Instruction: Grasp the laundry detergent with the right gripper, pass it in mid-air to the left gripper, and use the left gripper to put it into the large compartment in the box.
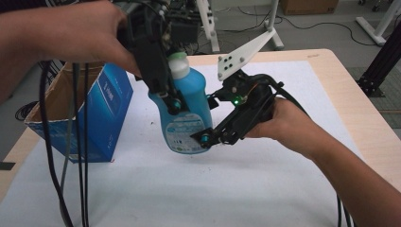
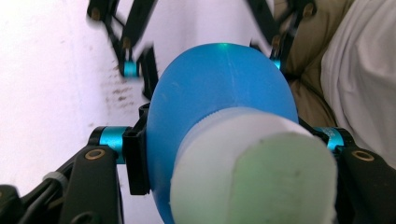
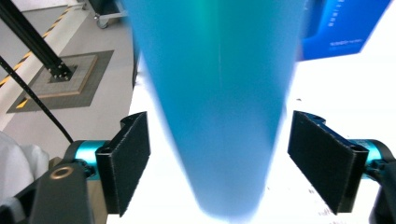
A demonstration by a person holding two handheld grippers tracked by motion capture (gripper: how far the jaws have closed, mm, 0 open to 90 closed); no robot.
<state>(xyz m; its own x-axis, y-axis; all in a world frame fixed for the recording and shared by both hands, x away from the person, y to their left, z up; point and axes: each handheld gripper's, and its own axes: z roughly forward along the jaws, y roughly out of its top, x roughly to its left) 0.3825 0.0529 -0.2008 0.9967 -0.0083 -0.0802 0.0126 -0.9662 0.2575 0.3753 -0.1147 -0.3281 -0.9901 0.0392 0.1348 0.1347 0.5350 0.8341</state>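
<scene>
Left hand-held gripper (image 1: 176, 105) clamped on the blue detergent bottle (image 1: 189, 113) I hold above the white surface (image 1: 227, 189) beside the blue carton (image 1: 101, 113), right hand-held gripper (image 1: 206, 138) wide around its base, handover apparently underway; next I must lift clear

Blue detergent bottle (image 1: 189, 113) with a pale, whitish-green screw cap (image 1: 178, 64), white printed label low on its front. It stands near upright over the white table cover, cap tipped slightly toward 11 o'clock, base toward 6, sitting just left of the table's centre. In my left gripper view I look down on the cap (image 2: 254, 170) and the rounded blue shoulder (image 2: 219, 79) beyond it. In my right gripper view the body (image 3: 217, 93) runs as a smooth blue taper narrowing toward 6 o'clock, blurred at its edges.
</scene>
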